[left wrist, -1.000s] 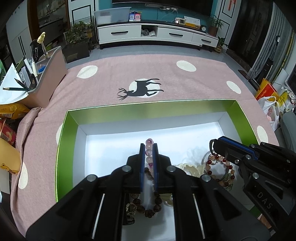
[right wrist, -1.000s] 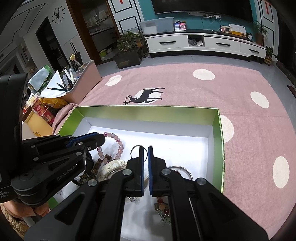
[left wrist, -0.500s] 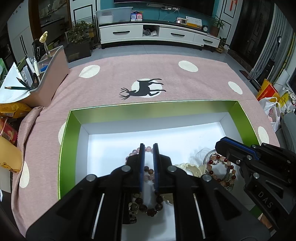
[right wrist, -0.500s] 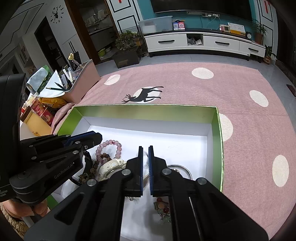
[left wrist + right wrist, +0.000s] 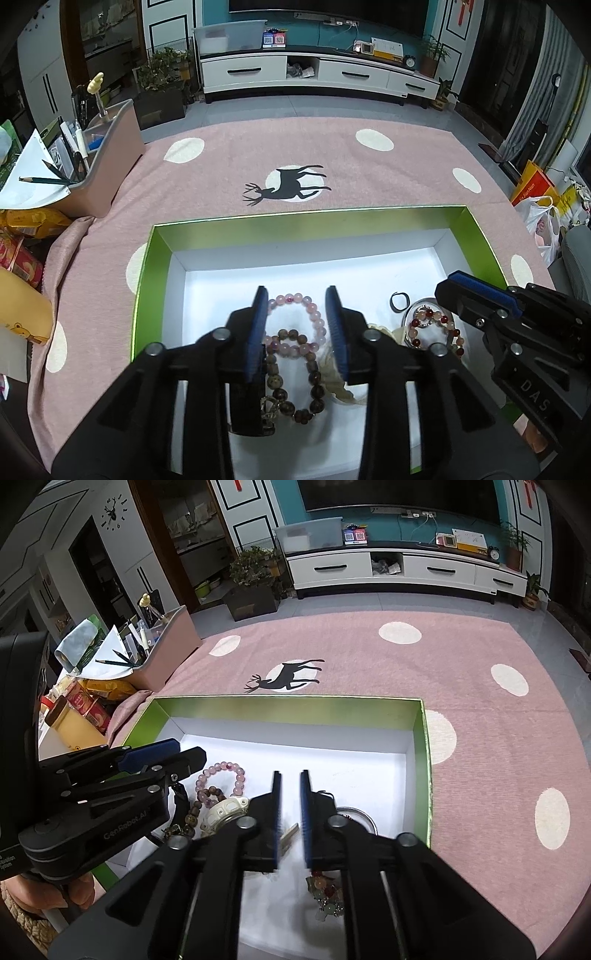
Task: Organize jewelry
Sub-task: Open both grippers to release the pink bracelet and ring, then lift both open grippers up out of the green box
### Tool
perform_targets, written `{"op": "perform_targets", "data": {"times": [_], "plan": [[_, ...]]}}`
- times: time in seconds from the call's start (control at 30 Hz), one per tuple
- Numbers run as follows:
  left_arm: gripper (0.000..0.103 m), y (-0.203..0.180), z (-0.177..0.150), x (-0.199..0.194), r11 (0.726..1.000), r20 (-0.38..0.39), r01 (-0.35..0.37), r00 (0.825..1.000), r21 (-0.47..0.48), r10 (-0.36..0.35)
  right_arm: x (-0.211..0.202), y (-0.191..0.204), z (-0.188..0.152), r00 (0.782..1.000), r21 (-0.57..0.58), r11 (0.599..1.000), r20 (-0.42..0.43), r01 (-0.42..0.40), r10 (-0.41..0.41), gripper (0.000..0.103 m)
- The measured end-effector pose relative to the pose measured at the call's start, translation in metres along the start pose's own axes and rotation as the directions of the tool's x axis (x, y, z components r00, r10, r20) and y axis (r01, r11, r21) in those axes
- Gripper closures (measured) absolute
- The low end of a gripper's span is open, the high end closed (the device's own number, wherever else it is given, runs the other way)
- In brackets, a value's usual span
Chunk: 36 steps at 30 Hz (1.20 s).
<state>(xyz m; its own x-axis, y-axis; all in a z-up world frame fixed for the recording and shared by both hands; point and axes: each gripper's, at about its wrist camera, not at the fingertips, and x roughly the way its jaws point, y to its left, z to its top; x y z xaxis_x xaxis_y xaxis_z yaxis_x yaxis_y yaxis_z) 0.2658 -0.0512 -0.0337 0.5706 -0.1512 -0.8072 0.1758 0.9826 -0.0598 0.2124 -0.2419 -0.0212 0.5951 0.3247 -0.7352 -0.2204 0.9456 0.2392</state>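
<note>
A green box with a white floor [image 5: 369,273] [image 5: 332,768] lies on the pink cloth. A pink bead bracelet [image 5: 295,323] [image 5: 221,775] lies flat in it, over a brown bead bracelet [image 5: 295,387]. My left gripper [image 5: 297,295] [image 5: 177,753] is open just above the pink bracelet, holding nothing. Beside it lie a cream bangle [image 5: 225,810], a red bead bracelet [image 5: 436,328] on a clear ring, and a small black ring [image 5: 400,302]. My right gripper [image 5: 290,775] [image 5: 461,282] has a narrow gap between its jaws and is empty over the box's right part.
A pink organiser [image 5: 107,162] with pencils and paper stands at the back left. Snack packets and a yellow bottle [image 5: 74,731] lie left of the box. A green-and-red bead charm [image 5: 325,893] lies under my right gripper. A TV cabinet [image 5: 317,74] stands far behind.
My left gripper opened and let the pink bead bracelet drop flat into the box. My right gripper's jaws parted slightly. Both grippers hardly moved otherwise.
</note>
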Motion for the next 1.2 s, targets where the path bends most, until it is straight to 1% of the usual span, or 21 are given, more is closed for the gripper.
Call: {"op": "perform_targets", "data": {"times": [0.03, 0.13, 0.2, 0.33, 0.4, 0.43, 0.53, 0.57, 0.6, 0.67, 0.73, 0.8, 0.87, 0.93, 1.0, 1.03, 1.1, 1.13, 1.2], "plan": [[0.068, 0.0, 0.0, -0.001, 1.0, 0.001, 0.0, 1.0, -0.001, 0.0, -0.002, 0.0, 0.0, 1.0, -0.001, 1.0, 0.002, 0.002, -0.002, 0.089], [0.058, 0.001, -0.001, -0.007, 1.0, 0.008, -0.005, 1.0, -0.007, 0.005, -0.006, 0.001, 0.0, 1.0, -0.001, 1.0, 0.007, 0.007, -0.007, 0.081], [0.057, 0.003, -0.001, -0.011, 1.0, 0.013, -0.008, 1.0, -0.009, 0.008, -0.011, 0.001, -0.001, 1.0, -0.001, 1.0, 0.013, 0.013, -0.013, 0.074], [0.05, 0.004, -0.003, -0.019, 1.0, 0.02, -0.013, 1.0, -0.013, 0.014, -0.02, 0.002, -0.002, 1.0, 0.002, 1.0, 0.023, 0.02, -0.02, 0.07], [0.046, 0.004, -0.004, -0.023, 1.0, 0.023, -0.015, 1.0, -0.015, 0.016, -0.024, 0.002, -0.002, 0.999, 0.004, 1.0, 0.029, 0.025, -0.025, 0.062], [0.043, 0.005, -0.004, -0.025, 1.0, 0.026, -0.018, 0.999, -0.016, 0.018, -0.025, 0.002, -0.002, 0.999, 0.004, 1.0, 0.03, 0.026, -0.026, 0.062], [0.039, 0.006, -0.005, -0.032, 1.0, 0.033, -0.022, 0.999, -0.019, 0.023, -0.031, 0.003, -0.003, 0.999, 0.003, 0.999, 0.036, 0.034, -0.034, 0.059], [0.036, 0.006, -0.005, -0.034, 0.999, 0.035, -0.025, 0.999, -0.02, 0.026, -0.032, 0.003, -0.003, 0.999, 0.004, 0.999, 0.038, 0.037, -0.037, 0.055], [0.035, 0.006, -0.006, -0.035, 0.999, 0.037, -0.028, 0.999, -0.021, 0.028, -0.034, 0.003, -0.003, 0.998, 0.005, 0.999, 0.041, 0.039, -0.039, 0.053], [0.032, 0.006, -0.007, -0.039, 0.999, 0.041, -0.03, 0.999, -0.024, 0.031, -0.037, 0.004, -0.004, 0.998, 0.006, 0.999, 0.043, 0.042, -0.042, 0.052], [0.028, 0.006, -0.007, -0.043, 0.999, 0.043, -0.032, 0.999, -0.028, 0.033, -0.04, 0.004, -0.005, 0.998, 0.007, 0.999, 0.045, 0.048, -0.048, 0.048], [0.025, 0.007, -0.008, -0.046, 0.999, 0.045, -0.035, 0.998, -0.029, 0.036, -0.043, 0.005, -0.006, 0.998, 0.008, 0.999, 0.046, 0.053, -0.053, 0.041], [0.02, 0.008, -0.01, -0.051, 0.999, 0.047, -0.039, 0.998, -0.03, 0.041, -0.047, 0.006, -0.007, 0.997, 0.008, 0.998, 0.045, 0.058, -0.058, 0.038], [0.018, 0.008, -0.011, -0.056, 0.999, 0.051, -0.043, 0.998, -0.029, 0.044, -0.05, 0.006, -0.008, 0.997, 0.007, 0.998, 0.043, 0.063, -0.063, 0.034], [0.016, 0.008, -0.013, -0.063, 0.998, 0.058, -0.048, 0.997, -0.027, 0.05, -0.054, 0.007, -0.009, 0.997, 0.009, 0.998, 0.043, 0.069, -0.069, 0.026], [0.015, 0.007, -0.013, -0.065, 0.998, 0.061, -0.05, 0.997, -0.025, 0.051, -0.057, 0.007, -0.009, 0.996, 0.011, 0.997, 0.042, 0.072, -0.073, 0.025], [0.012, 0.007, -0.015, -0.073, 0.998, 0.067, -0.055, 0.996, -0.023, 0.057, -0.062, 0.008, -0.01, 0.996, 0.013, 0.997, 0.04, 0.082, -0.083, 0.017], [0.009, 0.007, -0.016, -0.077, 0.998, 0.069, -0.058, 0.996, -0.024, 0.06, -0.065, 0.008, -0.011, 0.995, 0.012, 0.996, 0.039, 0.09, -0.09, 0.016], [0.004, 0.007, -0.016, -0.084, 0.998, 0.066, -0.065, 0.996, -0.022, 0.066, -0.072, 0.011, -0.011, 0.993, 0.01, 0.994, 0.034, 0.112, -0.112, 0.005]]}}
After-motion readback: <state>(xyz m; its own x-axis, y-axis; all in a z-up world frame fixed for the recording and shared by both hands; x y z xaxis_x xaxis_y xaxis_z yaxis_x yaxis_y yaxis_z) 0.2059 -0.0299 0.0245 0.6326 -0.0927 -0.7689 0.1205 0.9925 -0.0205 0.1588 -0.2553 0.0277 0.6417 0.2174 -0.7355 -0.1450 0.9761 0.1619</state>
